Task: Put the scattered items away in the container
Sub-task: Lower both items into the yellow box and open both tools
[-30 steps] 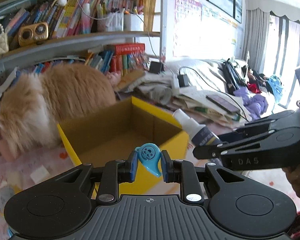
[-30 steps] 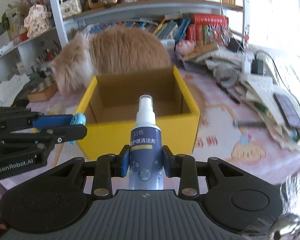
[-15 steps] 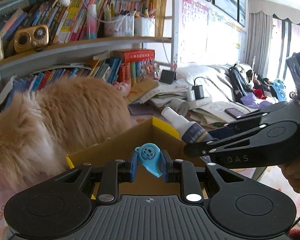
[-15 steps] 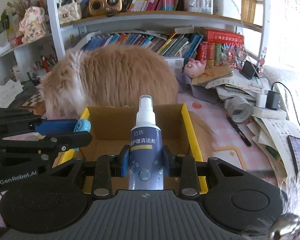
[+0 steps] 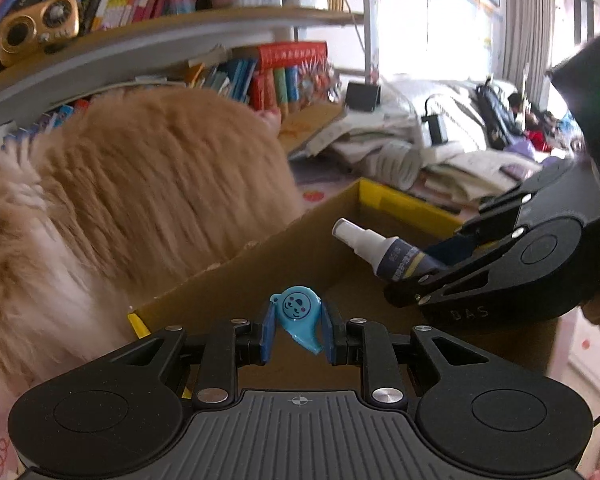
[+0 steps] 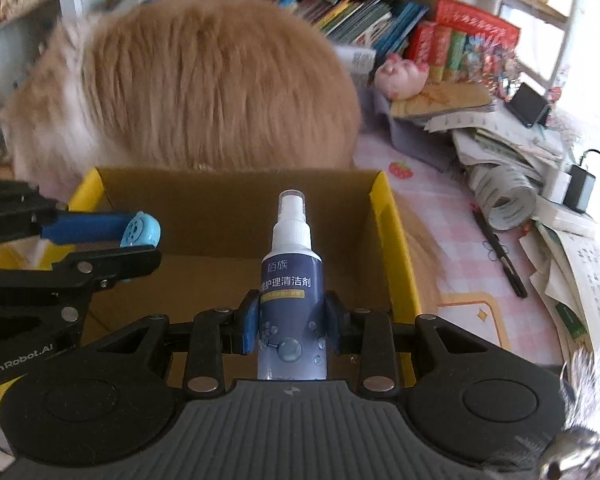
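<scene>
One yellow box (image 6: 384, 216), left tool (image 5: 298, 330) pinching one blue whistle (image 5: 298, 316), right tool (image 6: 290, 326) pinching one spray bottle (image 6: 290, 280)

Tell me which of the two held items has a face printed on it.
The small blue whistle in the left gripper; it bears a printed smiley face. The spray bottle in the right gripper carries only text and bubbles.

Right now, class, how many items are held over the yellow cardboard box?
2: a blue plastic whistle in the left gripper, and a dark blue spray bottle in the right gripper.
</scene>
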`<move>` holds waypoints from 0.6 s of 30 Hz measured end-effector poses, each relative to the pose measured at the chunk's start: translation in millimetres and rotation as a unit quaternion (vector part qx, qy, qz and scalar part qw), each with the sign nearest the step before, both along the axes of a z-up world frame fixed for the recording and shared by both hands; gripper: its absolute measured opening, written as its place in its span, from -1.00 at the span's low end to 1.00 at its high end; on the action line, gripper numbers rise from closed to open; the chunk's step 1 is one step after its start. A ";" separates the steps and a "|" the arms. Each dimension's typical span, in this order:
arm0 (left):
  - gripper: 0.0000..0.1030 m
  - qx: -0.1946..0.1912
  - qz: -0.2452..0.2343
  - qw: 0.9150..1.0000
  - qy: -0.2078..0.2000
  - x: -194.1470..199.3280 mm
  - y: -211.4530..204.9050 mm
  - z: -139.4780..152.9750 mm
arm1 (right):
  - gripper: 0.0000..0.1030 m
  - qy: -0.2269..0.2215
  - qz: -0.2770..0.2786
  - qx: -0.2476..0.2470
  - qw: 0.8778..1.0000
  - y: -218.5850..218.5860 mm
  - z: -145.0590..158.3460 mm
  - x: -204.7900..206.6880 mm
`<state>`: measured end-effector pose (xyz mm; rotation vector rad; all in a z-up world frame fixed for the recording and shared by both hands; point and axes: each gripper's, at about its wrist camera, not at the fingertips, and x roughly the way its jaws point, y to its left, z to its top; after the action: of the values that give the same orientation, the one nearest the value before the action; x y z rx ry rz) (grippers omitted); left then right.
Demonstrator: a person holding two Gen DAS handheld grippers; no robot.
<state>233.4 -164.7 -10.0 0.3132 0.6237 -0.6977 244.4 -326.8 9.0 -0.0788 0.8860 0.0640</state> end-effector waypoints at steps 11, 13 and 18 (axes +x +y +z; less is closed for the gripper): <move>-0.56 0.030 -0.007 0.999 0.017 10.2 -2.9 -21.3 | -0.40 0.054 0.027 -0.022 0.998 7.0 -30.2 25.4; -0.55 0.030 -0.006 0.999 0.019 11.2 -1.8 -21.5 | -0.40 0.055 0.027 -0.019 0.998 5.6 -29.9 26.8; -0.49 0.030 -0.013 0.999 0.030 11.7 0.3 -21.1 | -0.40 0.068 0.028 -0.016 0.997 5.5 -31.0 30.2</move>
<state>245.1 -164.4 -31.1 0.3585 0.6994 -0.7164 274.6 -321.3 -22.0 -0.1306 1.0205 0.1087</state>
